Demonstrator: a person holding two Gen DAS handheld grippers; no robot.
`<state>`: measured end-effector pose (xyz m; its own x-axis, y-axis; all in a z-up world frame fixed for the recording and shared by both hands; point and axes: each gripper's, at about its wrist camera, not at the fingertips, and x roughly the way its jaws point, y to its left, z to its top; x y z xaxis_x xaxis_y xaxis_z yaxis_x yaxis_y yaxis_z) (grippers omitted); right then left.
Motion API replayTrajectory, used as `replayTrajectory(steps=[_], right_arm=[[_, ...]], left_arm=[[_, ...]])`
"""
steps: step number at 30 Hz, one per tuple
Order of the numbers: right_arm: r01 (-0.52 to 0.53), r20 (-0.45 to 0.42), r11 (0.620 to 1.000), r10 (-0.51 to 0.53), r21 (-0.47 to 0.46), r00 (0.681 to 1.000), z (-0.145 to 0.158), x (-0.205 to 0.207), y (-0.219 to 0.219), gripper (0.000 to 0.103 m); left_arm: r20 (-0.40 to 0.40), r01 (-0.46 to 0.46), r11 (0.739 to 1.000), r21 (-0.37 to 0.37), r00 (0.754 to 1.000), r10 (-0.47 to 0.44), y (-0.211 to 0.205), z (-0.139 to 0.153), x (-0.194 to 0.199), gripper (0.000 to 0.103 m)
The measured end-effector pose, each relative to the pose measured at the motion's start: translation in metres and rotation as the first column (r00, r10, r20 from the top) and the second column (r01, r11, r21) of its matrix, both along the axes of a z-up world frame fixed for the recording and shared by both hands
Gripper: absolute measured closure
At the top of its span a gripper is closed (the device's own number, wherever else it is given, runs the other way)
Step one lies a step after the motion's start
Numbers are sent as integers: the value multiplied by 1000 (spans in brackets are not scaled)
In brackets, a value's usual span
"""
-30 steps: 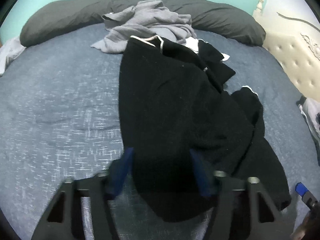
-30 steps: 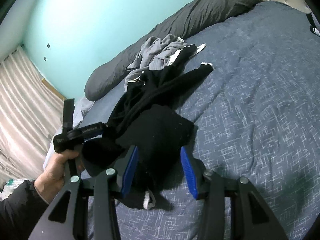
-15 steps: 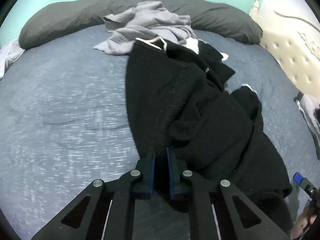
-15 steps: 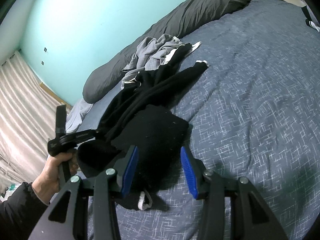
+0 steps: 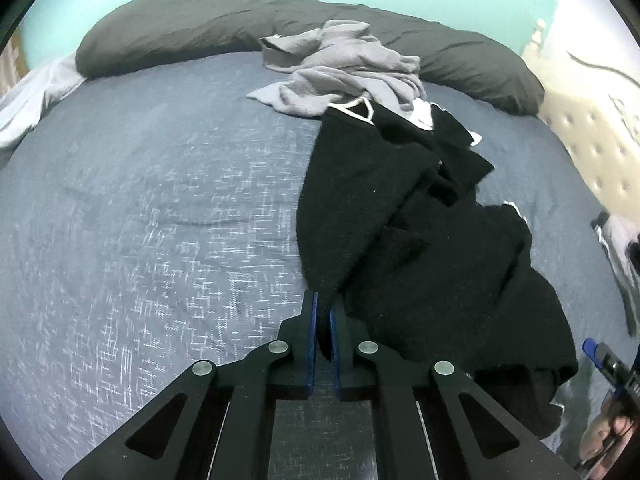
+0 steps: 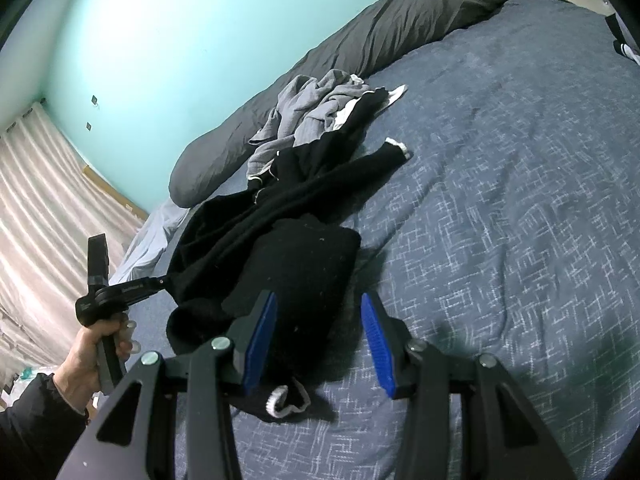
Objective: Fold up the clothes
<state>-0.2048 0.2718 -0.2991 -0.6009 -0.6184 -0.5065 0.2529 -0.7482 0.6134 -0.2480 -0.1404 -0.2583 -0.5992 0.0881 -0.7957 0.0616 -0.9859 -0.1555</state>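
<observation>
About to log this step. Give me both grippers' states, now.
Left gripper: shut on the black garment's edge.
Right gripper: open, astride a fold of the black garment, pads not pressing it.

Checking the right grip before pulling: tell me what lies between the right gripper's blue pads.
In the right wrist view, a bunched fold of the black garment lies between the open right gripper pads, touching only the left pad.

Left claw (image 5: 323, 312) now clamping black garment (image 5: 420, 232)
</observation>
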Motion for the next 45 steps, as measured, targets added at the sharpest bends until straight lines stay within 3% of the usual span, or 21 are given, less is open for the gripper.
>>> replayTrajectory(steps=[12,16,19,23,29,38,45], right_arm=[[-6,-5,1000,6,22,1000,1,-1,0,58],[-24,0,998,24,55,1000,2,-6,-6,57],[-35,1,995,35,99,999,9,-19,-13,51],[-81,-18,977,86,195,996,30,-55,-34,47],[-174,39,938,170,299,985,47,-140,-80,42],[-212,131,887,173,409,976,31,-229,-132,42],[-222,161,868,167,443,973,19,-258,-154,43]], left_arm=[[36,-139,990,16,990,138,-77,-18,22,98],[37,-146,989,12,989,145,-93,-19,25,100],[41,-129,992,6,991,128,-94,-24,25,100],[37,-111,994,11,993,110,-93,-30,24,100],[22,-98,994,36,995,98,-95,-31,25,100],[2,-71,996,56,998,71,-95,-23,19,100],[-13,-47,997,65,999,48,-91,-21,19,100]])
